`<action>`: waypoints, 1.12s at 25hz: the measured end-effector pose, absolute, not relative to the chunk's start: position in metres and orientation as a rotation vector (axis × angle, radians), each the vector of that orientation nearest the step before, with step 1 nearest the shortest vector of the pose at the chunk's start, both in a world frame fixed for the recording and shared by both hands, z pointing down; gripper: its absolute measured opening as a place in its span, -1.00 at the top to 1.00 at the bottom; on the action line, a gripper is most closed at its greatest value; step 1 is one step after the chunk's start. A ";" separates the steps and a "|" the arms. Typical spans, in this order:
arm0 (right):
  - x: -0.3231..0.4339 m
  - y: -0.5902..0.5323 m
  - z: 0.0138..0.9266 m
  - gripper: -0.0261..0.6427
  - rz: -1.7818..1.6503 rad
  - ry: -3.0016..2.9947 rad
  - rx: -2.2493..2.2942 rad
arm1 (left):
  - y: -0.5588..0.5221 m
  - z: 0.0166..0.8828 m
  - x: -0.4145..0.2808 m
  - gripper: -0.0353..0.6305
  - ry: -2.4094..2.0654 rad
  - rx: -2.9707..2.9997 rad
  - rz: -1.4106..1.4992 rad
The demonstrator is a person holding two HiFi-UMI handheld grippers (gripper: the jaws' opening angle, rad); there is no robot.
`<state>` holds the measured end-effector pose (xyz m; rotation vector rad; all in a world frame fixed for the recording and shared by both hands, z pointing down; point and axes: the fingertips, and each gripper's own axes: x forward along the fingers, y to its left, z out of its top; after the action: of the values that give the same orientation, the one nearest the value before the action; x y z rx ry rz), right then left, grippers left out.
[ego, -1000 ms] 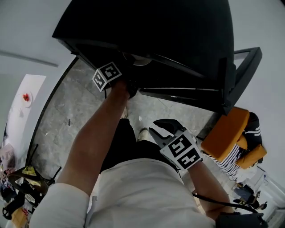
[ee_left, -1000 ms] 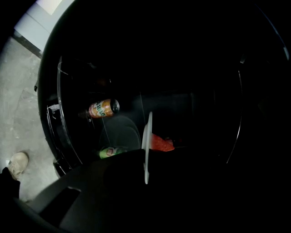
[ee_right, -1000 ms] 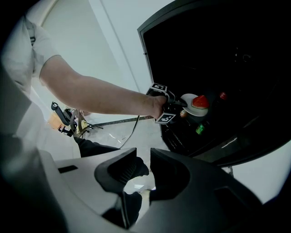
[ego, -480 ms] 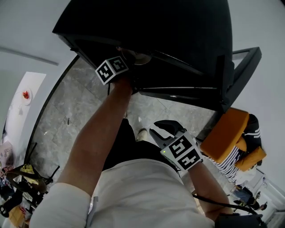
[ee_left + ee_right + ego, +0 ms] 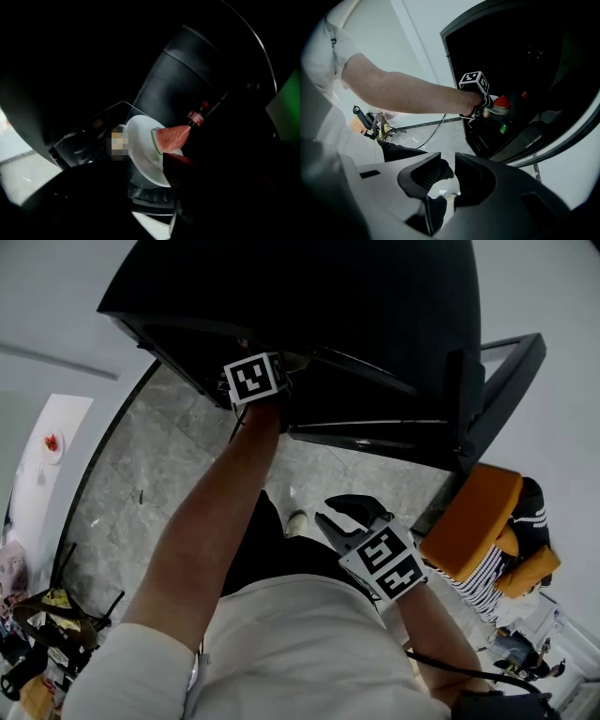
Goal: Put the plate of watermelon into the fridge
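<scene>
- One black fridge (image 5: 375, 324), with its single door (image 5: 506, 381) swung wide to the right.
- One round white plate (image 5: 140, 154) carries one red wedge of watermelon (image 5: 171, 137). It lies on a clear glass shelf (image 5: 89, 136) inside the fridge, near the shelf's front edge.
- Two grippers. The left gripper (image 5: 483, 111) reaches into the fridge with its jaws opening, and the plate's near rim lies between them. The right gripper (image 5: 452, 176) hangs low outside with its jaws a narrow gap apart and nothing between them.
- A large dark rounded container (image 5: 187, 79) stands close behind the plate, and a red-capped bottle (image 5: 197, 116) is just beside the wedge's tip.
- The grey marble floor (image 5: 150, 484) in front of the fridge leaves room around the person's legs.
</scene>
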<state>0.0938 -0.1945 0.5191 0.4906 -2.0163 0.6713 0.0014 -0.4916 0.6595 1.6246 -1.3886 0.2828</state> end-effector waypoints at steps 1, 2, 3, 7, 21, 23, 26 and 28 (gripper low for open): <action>0.095 -0.195 0.519 0.61 0.671 -2.016 0.492 | -0.489 0.659 0.006 0.32 -1.379 1.625 0.301; 0.096 -0.195 0.519 0.61 0.670 -2.016 0.494 | -0.486 0.660 0.011 0.30 -1.368 1.620 0.320; 0.097 -0.195 0.519 0.61 0.668 -2.016 0.497 | -0.484 0.662 0.009 0.29 -1.391 1.616 0.360; 0.101 -0.192 0.518 0.61 0.677 -2.017 0.504 | -0.486 0.667 -0.007 0.23 -1.532 1.635 0.485; 0.117 -0.183 0.512 0.61 0.693 -2.041 0.536 | -0.476 0.664 -0.015 0.05 -1.608 1.657 0.494; 0.119 -0.182 0.509 0.61 0.686 -2.053 0.537 | -0.468 0.658 -0.021 0.05 -1.625 1.653 0.517; 0.121 -0.177 0.505 0.61 0.671 -2.074 0.536 | -0.458 0.647 -0.018 0.05 -1.612 1.683 0.490; 0.123 -0.171 0.499 0.61 0.658 -2.100 0.533 | -0.452 0.637 -0.011 0.05 -1.584 1.727 0.438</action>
<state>0.1225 -0.1714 0.4993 0.5330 -2.1000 0.6576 -0.0114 -0.4517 0.6370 1.7274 -1.5845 0.4378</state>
